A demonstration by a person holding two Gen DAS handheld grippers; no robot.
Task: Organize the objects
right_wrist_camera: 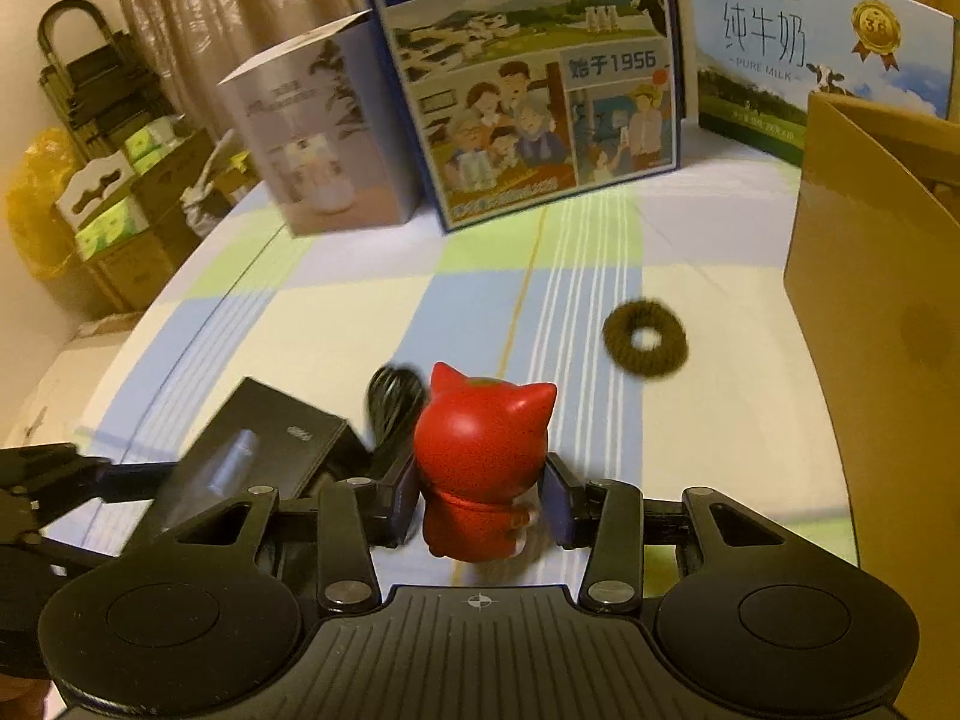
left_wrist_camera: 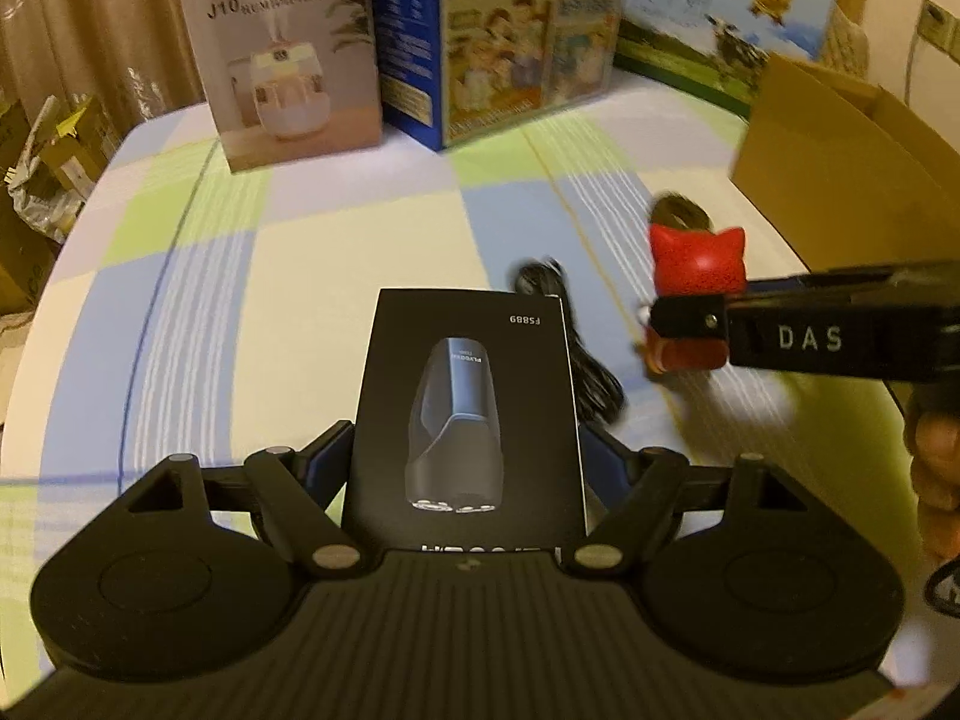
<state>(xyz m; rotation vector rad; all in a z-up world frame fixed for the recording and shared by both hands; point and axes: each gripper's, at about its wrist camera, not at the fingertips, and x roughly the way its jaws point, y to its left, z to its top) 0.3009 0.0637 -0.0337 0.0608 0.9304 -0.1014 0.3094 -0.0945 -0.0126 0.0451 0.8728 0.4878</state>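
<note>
The left claw (left_wrist_camera: pixel 465 450) is clenched on a black shaver box (left_wrist_camera: pixel 468 414), its pads pressing the box's two long sides, the box raised above the checked cloth of the worktop (left_wrist_camera: pixel 336 252); the right claw (right_wrist_camera: pixel 480 507) grips a red cat figurine (right_wrist_camera: pixel 480 468) by its body, just to the right of the box and clear of it; a coiled black cable (left_wrist_camera: pixel 576 354) lies on the cloth between and behind the two; a brown hair ring (right_wrist_camera: pixel 645 341) lies further back, near the open cardboard box (right_wrist_camera: pixel 876 324) that stands at the right edge; along the far side stand a white humidifier carton (left_wrist_camera: pixel 282 60), a blue milk carton (right_wrist_camera: pixel 528 78) and a pale milk carton (right_wrist_camera: pixel 816 54), side by side, well apart from both claws; curtains (right_wrist_camera: pixel 198 18) hang behind
</note>
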